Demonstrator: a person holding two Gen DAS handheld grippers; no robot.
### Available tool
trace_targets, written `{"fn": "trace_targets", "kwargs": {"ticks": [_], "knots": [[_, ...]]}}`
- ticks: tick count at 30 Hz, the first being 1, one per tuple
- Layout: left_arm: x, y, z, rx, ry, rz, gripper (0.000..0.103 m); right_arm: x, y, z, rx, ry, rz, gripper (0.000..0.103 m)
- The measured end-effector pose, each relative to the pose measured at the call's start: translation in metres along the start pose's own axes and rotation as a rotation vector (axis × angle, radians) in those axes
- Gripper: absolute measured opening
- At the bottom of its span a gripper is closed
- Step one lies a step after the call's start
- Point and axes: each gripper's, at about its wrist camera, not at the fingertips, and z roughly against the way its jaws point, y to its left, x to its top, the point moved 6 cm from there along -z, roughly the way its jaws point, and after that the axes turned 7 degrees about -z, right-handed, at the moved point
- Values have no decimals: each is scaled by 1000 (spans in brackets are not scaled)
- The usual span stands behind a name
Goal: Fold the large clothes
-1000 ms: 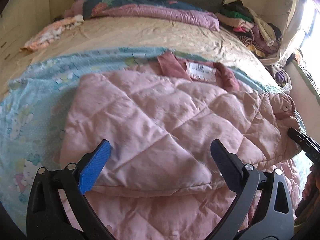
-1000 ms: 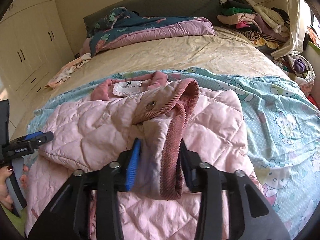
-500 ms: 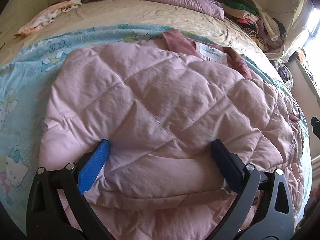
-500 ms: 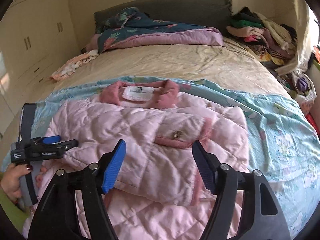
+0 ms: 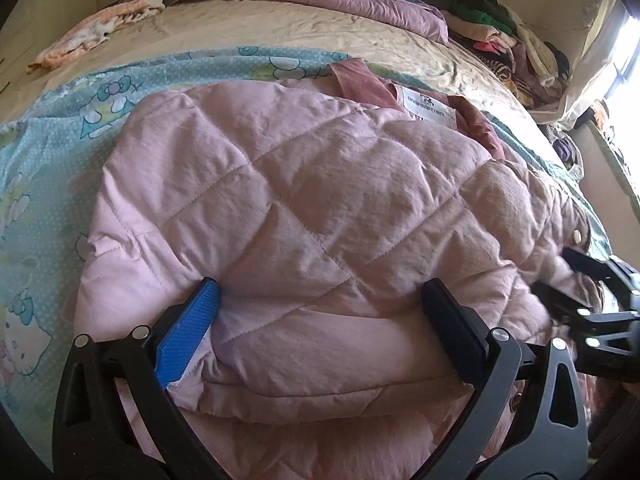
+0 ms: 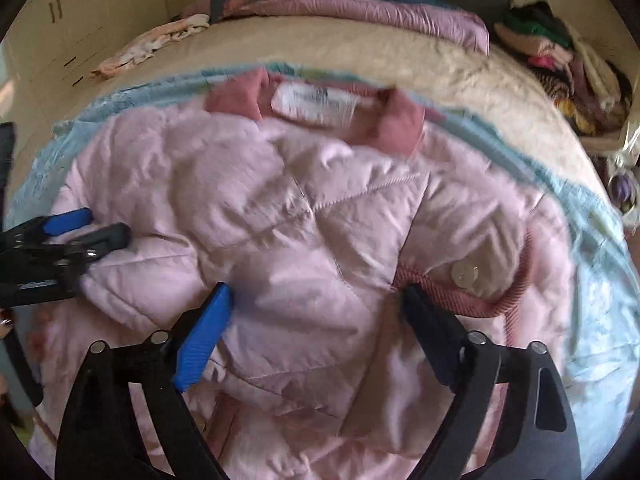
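1. Both grippers have closed in on the pink quilted jacket (image 5: 304, 216) since a second ago. It lies across the cartoon-print blue sheet (image 5: 44, 184) at the near end of the bed, with both sleeves folded in over the body.

2. On the left side, the left gripper (image 5: 320, 312) has dropped from hovering over the jacket to pressing on the folded-over sleeve panel. Its claw is spread wide, the blue and black fingers straddling the puffy fabric and pinching nothing.

3. Further right, the right gripper (image 6: 316, 312) no longer holds the ribbed cuff (image 6: 472, 300) it clamped a second ago. That sleeve now lies flat with its snap button up, and this claw is wide apart too, empty over the middle of the jacket.

4. I take it the sleeve-folding step is done, and the likely next move is to bring the hem up toward the collar (image 6: 384, 120) or to smooth the bulk down first.

5. Hard to read: the right wrist view is smeared by motion, so the white label (image 6: 316, 104) there cannot be read and the quilting lines blur.

6. Cut off: the jacket's hem runs under both grippers and out of the bottom of each view, so I cannot tell how it lies.

7. At the far right of the left wrist view, the other gripper hides the cuff's edge, and window glare washes out that corner.
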Motion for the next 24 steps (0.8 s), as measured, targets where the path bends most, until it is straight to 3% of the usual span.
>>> {"fn": "trace_targets", "kwargs": {"ticks": [7,24], "knots": [[-2,-8,17,57,-18,-47,95,-9,-2,-15,-11,-39,-20,91],[-16,-18,57,43,-39,-49,95,-42,-5,23,13,-133,-138,91]]}}
